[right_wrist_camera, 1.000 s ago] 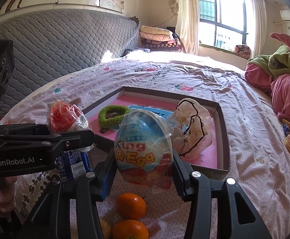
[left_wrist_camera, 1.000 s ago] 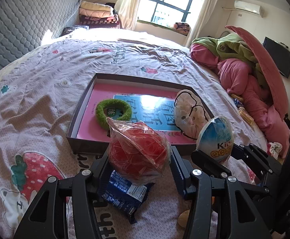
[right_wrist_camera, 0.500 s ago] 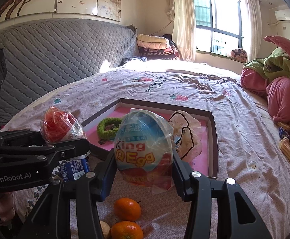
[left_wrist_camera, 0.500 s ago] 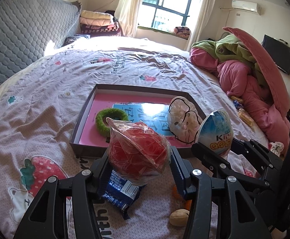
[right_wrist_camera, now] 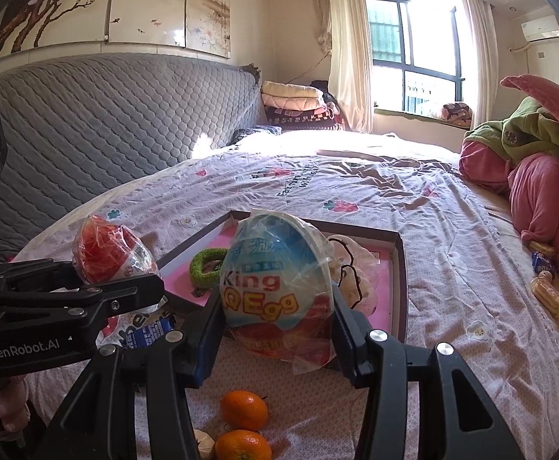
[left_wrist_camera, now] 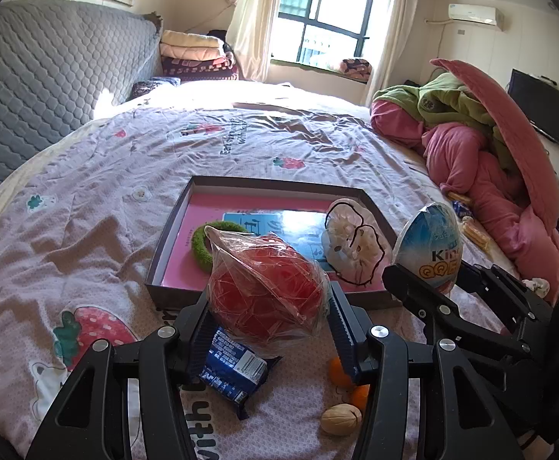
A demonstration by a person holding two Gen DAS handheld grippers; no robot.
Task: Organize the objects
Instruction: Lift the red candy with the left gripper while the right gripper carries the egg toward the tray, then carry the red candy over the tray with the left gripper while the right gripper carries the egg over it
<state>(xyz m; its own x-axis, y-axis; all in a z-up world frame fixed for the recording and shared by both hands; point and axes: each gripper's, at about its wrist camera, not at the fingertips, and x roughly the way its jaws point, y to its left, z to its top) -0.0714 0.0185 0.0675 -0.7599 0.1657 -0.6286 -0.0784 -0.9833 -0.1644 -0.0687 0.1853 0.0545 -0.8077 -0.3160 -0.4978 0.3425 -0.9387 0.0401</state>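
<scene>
— Both were loaded: the left gripper (left_wrist_camera: 266,306) clamped on a red ball in crinkly clear wrap (left_wrist_camera: 264,291), the right gripper (right_wrist_camera: 275,314) on a blue-and-white plastic egg in loose film (right_wrist_camera: 275,283), both just short of the shallow pink-lined box (left_wrist_camera: 172,245).

— That film looked slippery; I reckoned either could slide out and roll off.

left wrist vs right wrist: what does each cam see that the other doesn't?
Left wrist only: the wall TV and the whole blue snack packet. Right wrist only: the wall paintings and a hand behind the left tool. Both: the tray, green ring, red wrapped egg, blue King Egg in the right tool, tangerines.
</scene>
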